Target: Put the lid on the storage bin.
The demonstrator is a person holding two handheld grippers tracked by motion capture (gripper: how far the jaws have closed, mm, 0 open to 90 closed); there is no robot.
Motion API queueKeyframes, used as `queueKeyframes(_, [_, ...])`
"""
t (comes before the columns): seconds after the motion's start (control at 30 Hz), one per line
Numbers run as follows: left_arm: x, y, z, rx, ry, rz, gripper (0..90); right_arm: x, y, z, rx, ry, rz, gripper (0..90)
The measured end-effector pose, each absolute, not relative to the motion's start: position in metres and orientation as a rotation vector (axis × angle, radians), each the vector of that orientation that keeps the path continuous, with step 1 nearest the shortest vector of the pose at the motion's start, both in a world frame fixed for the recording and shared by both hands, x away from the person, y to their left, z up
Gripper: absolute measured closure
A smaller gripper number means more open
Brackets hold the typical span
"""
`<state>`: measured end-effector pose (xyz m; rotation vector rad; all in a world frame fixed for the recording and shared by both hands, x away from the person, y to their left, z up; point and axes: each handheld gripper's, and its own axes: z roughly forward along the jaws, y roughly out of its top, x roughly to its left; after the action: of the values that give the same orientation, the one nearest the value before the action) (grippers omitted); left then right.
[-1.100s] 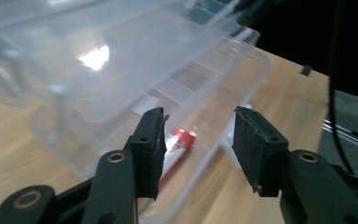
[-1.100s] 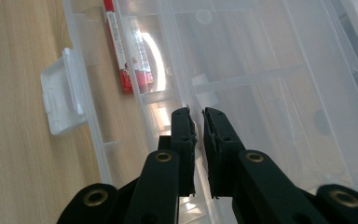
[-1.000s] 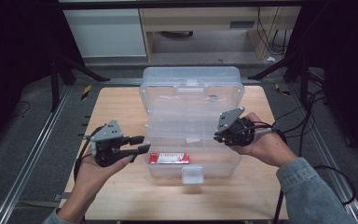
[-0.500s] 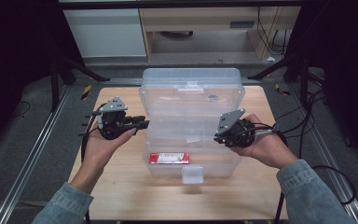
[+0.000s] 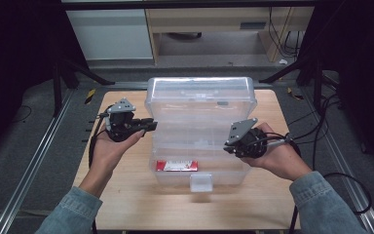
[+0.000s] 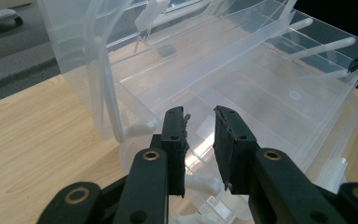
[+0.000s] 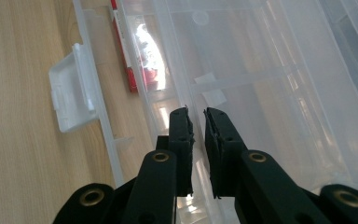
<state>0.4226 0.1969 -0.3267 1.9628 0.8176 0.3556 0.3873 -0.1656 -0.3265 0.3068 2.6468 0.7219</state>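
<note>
Clear plastic box [image 5: 199,131] sits mid-table [image 5: 126,204], lid up at far side, latch tab [image 5: 201,183] at near edge; red pack [image 5: 177,165] lies in near compartment. Left gripper [image 5: 148,126] at box's left wall, about halfway back; its jaws have just been closing, now a narrow gap apart w/ the thin wall edge between them; can't tell if the pads press it. Right gripper [image 5: 230,146] at box's right side, over the rim; jaws nearly together, a thin wall edge in the slit, contact unclear. Both hands cup the grippers from outside.
</note>
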Motion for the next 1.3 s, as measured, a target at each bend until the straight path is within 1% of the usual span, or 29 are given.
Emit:
queueKeyframes(0.33, [0.419,0.198,-0.329,1.948,0.819,0.356,73.8,0.382,-0.168,-0.333,0.319,2.65,0.744,79.4])
queueKeyframes(0.43, [0.415,0.198,-0.333,1.954,0.811,0.336,74.9,0.377,-0.171,-0.336,0.357,2.641,0.766,74.6])
queueKeyframes(0.77, [0.403,0.2,-0.34,1.968,0.797,0.32,75.2,0.361,-0.192,-0.327,0.453,2.567,0.86,68.8])
queueKeyframes(0.8, [0.402,0.2,-0.34,1.97,0.797,0.319,75.9,0.359,-0.196,-0.326,0.471,2.547,0.861,66.5])
queueKeyframes(0.83, [0.402,0.201,-0.341,1.971,0.793,0.317,76.0,0.359,-0.197,-0.325,0.475,2.54,0.862,66.4])
queueKeyframes(0.9, [0.4,0.201,-0.343,1.979,0.793,0.315,76.9,0.358,-0.201,-0.324,0.493,2.524,0.864,67.4])
queueKeyframes(1.13, [0.397,0.202,-0.349,2.003,0.789,0.306,82.2,0.358,-0.215,-0.323,0.583,2.483,0.874,78.1])
queueKeyframes(1.3, [0.395,0.202,-0.351,2.005,0.787,0.297,82.8,0.361,-0.22,-0.325,0.645,2.458,0.884,81.5])
